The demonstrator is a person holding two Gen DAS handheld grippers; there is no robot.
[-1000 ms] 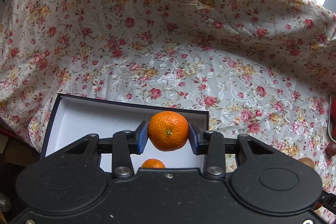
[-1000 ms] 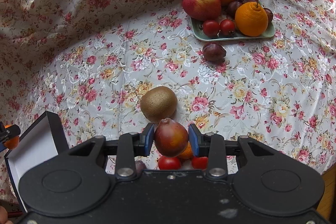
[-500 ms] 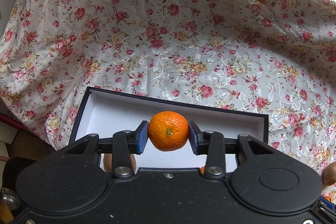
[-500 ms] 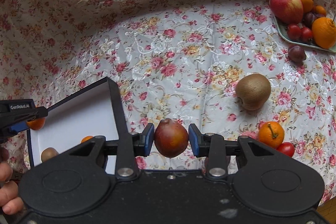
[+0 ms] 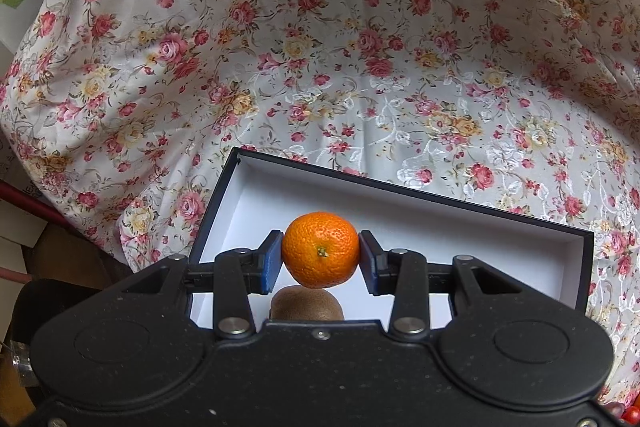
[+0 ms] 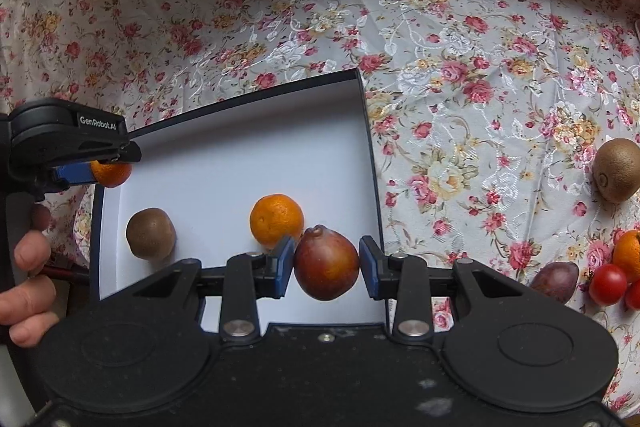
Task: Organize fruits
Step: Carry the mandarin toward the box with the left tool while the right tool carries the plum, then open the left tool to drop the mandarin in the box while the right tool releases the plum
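A mandarin (image 5: 320, 254) is clamped by the left gripper (image 5: 321, 259), a reddish pear (image 6: 326, 264) by the right gripper (image 6: 326, 266), both held over the white box (image 6: 240, 147).

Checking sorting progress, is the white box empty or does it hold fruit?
Not empty: the box holds a kiwi and a mandarin.

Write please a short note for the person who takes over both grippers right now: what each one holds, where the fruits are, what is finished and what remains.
Left gripper: shut on a mandarin, held above the white box.
Right gripper: shut on a dark red fruit, above the box's near right corner.
Done: one kiwi and one orange mandarin already lie in the box.
Left: release both held fruits into the box; then collect from the cloth the loose kiwi, the dark plum, a cherry tomato and the orange fruit at the right edge.
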